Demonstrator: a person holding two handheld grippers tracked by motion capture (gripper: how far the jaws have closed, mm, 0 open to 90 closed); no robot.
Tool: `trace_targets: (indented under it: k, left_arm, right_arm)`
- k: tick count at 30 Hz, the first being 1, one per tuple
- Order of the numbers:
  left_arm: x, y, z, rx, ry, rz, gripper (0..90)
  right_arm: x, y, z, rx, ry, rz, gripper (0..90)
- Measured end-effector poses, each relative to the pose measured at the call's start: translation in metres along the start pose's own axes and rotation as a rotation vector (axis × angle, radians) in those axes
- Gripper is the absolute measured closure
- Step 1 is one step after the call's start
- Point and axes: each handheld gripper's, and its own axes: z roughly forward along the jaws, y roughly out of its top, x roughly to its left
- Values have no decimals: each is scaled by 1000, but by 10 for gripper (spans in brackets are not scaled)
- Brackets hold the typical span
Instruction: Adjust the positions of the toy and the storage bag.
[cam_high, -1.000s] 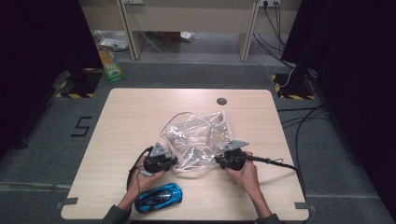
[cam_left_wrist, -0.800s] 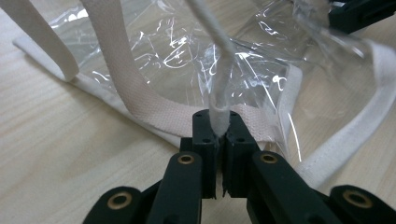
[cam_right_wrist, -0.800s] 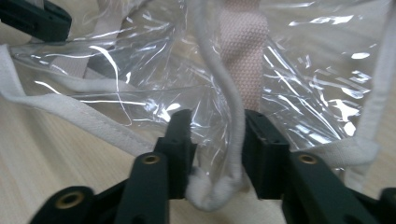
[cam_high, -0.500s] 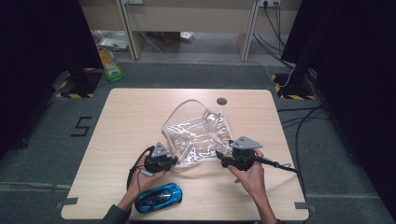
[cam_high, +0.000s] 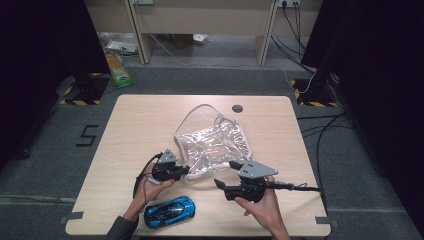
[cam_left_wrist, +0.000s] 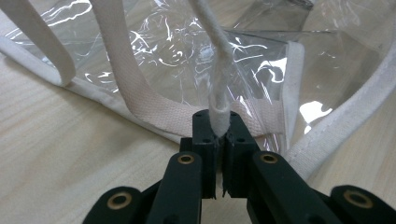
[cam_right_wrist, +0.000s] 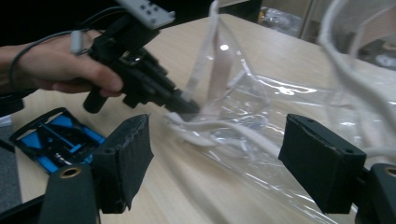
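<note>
Clear plastic bag (cam_high: 215, 142) has its trim pinched by left tool (cam_high: 186, 170); right tool (cam_high: 226, 174), gaping, sits just beside.

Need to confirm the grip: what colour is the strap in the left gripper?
Cream-white strap, clearest in the left gripper view.

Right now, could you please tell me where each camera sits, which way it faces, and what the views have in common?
High view: above the person's side, facing forward and down on the light wooden table; both hands, left gripper, right gripper.
Left gripper view: rides the left gripper, jaws shut on the white cord handle of the clear plastic bag.
Right gripper view: rides the open right gripper, facing the bag and the left hand.
All share the bag; high and right gripper views share the blue toy car.
</note>
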Motion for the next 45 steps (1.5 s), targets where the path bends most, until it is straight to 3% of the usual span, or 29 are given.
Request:
trace_targets:
  k: [7,19,24,31,32,34,37,45]
  left_arm:
    - [8,0,1,-8,-27,-19,852]
    - [9,1,1,-11,-19,-10,850]
    - [10,1,1,-12,-24,-18,850]
    - [12,1,1,-17,-35,-25,848]
    - [13,1,0,-14,-36,-24,847]
    - [13,1,1,-17,-37,-28,846]
    - [13,2,-1,-20,-38,-29,843]
    - [15,1,0,-17,-50,-36,840]
  right_arm:
    - [19,-14,18,30,81,-50,231]
    - [38,-37,46,54,212,-75,194]
    - [44,-46,59,40,298,-78,172]
    - [46,-55,77,13,380,-102,155]
    - [46,-56,78,18,385,-100,153]
    - [52,-53,82,56,359,-177,157]
    - [64,-46,90,75,379,-243,155]
    - [61,-46,104,109,424,-230,155]
